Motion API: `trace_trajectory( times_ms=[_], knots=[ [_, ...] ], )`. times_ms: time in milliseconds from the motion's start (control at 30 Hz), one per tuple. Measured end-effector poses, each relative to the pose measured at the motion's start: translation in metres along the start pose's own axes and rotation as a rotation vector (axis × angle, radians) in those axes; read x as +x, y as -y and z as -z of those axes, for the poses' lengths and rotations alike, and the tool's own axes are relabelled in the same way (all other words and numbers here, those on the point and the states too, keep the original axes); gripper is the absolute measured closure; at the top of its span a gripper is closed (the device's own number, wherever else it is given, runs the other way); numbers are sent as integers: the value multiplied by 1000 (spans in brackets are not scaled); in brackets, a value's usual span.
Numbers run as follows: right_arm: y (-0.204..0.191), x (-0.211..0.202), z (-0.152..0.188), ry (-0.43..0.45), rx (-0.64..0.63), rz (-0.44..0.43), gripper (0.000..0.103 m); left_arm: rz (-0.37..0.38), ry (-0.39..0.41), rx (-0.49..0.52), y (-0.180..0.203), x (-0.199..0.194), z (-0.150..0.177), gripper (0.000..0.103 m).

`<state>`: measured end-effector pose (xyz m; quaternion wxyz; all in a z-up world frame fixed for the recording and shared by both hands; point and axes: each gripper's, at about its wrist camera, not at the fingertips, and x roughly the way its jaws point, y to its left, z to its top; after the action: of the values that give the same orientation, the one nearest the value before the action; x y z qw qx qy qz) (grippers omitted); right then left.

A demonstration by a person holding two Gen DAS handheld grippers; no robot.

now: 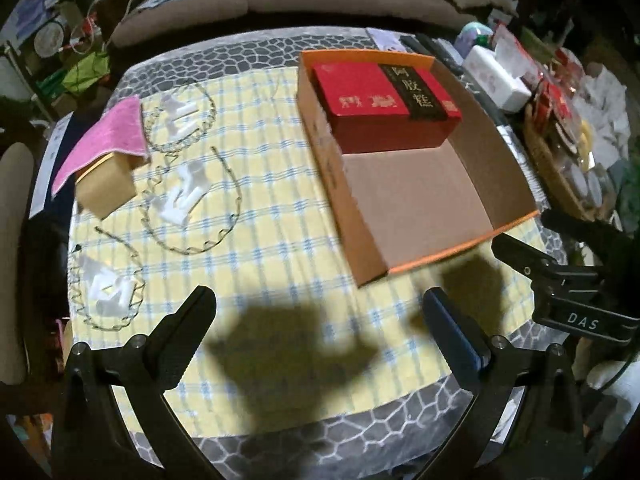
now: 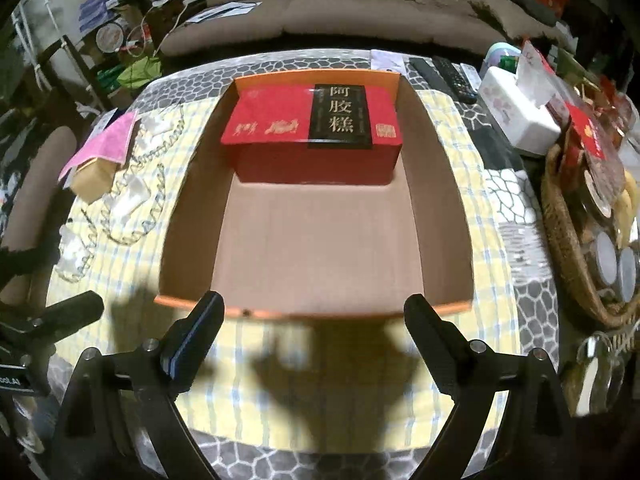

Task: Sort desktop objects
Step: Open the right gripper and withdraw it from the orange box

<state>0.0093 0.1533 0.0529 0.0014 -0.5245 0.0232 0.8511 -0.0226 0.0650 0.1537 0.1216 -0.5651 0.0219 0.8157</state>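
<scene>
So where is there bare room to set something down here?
Free: the tray floor in front of the red box, and the checked cloth between tray and chains. Crowded: the chains, pink cloth and basket sides.

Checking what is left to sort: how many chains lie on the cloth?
3, all left of the tray: one by the pink towel, one mid-cloth, one nearest the camera.

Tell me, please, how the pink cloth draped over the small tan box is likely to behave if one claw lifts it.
The pink cloth sags over the tan box, so it is probably floppy and will hang from a pinch. It looks thin, likely light. Lifting might drag or nudge the box, since the cloth rests on it.
</scene>
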Motion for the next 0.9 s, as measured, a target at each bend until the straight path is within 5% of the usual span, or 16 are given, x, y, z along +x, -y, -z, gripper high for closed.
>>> trace_trajectory(
  times_ms=[200, 533, 767, 900],
  knots=[
    [-31, -16, 21, 34, -62, 14, 10, -7, 21, -39, -31, -16, 28, 0],
    [-104, -25, 45, 73, -156, -92, 10, -60, -7, -48, -106, -14, 81, 0],
    [-152, -21, 45, 112, -182, -141, 10, -127, 42, -102, -175, -15, 95, 0],
    [-175, -15, 40, 137, -187, -187, 10, -97, 61, -182, -212, -14, 94, 0]
  ],
)
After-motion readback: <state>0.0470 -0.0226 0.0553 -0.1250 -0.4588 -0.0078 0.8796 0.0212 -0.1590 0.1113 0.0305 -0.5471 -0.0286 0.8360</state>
